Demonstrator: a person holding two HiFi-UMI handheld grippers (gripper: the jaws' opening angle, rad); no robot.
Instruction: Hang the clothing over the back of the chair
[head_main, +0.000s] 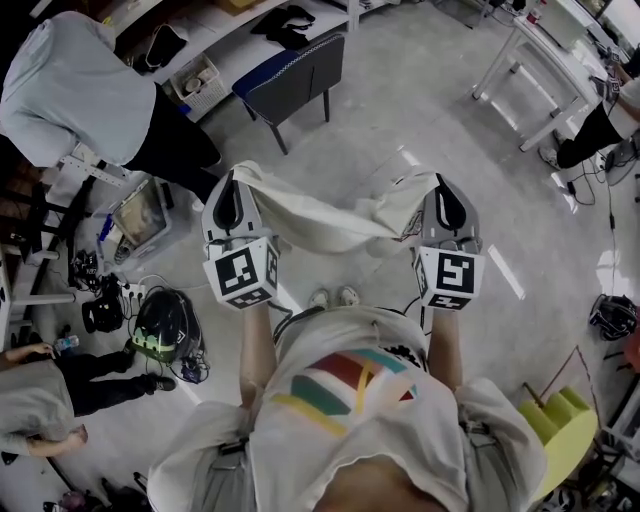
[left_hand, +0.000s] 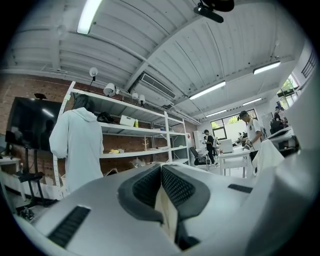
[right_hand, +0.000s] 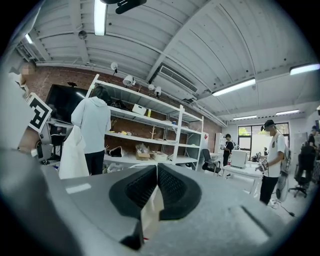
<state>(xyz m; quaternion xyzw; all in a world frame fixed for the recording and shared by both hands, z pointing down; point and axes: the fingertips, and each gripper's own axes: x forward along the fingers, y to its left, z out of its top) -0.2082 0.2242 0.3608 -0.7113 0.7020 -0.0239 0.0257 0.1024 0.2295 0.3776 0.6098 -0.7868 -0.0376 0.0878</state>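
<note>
Chair: a dark chair (head_main: 300, 75) with a blue seat stands on the floor (head_main: 420, 110), well ahead of the person. Its back panel appears to be on the near side.

Garment, location: the pale garment (head_main: 330, 215) is held in the air at waist height between the two grippers. It is well apart from the chair and is not yet draped.

Garment, axis: the long axis runs left to right from one gripper to the other, roughly square to the person's line of sight. The top edge sags in the middle and the rest hangs below it. Which end is the collar cannot be told.

Garment, handling: judged light, soft and limp. It has no stiffness and will fold wherever it is unsupported. It is not fragile, but thin cloth may slip from a loose pinch.

Hold points: judged best at two well-separated spots on one edge, as now, so the cloth stays spread to pass over the chair back.

Left gripper: the left gripper (left_hand: 162, 192) has its jaws closed on a fold of cloth (left_hand: 167, 215) that shows between the pads.

Right gripper: the right gripper (right_hand: 154, 192) is likewise clamped on a strip of the garment (right_hand: 150, 215).
</note>
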